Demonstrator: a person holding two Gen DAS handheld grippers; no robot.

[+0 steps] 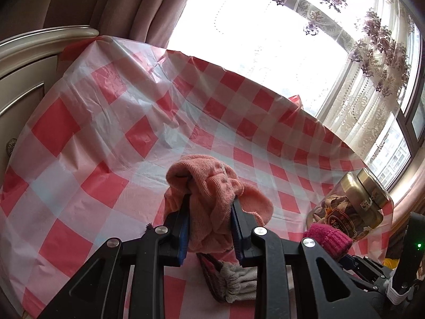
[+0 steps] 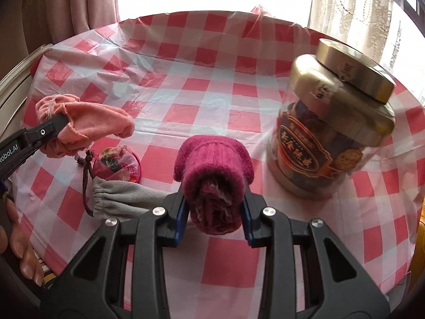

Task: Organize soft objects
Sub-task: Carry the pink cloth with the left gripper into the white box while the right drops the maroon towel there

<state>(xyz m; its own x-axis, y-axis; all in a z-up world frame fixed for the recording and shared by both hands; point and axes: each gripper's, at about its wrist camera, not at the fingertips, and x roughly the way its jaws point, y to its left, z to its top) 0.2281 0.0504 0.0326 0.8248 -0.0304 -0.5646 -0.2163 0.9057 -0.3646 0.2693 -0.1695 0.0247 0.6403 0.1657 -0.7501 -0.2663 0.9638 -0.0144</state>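
Both tongs are loaded: the left gripper (image 1: 211, 186) clamps a bunched salmon sock (image 1: 212, 202), the right gripper (image 2: 215, 196) pinches a rolled magenta sock (image 2: 212, 172) lying lengthwise along its fingers. A grey drawstring pouch (image 2: 124, 196) rests on the checked tablecloth (image 2: 212, 93) at the right tongs' nine o'clock, under the left pair and nearer to it. The jar (image 2: 332, 133) stands at two o'clock.

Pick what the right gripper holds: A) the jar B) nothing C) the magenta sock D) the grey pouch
C: the right gripper is shut on the magenta sock, while the grey pouch lies on the table and the jar stands apart.
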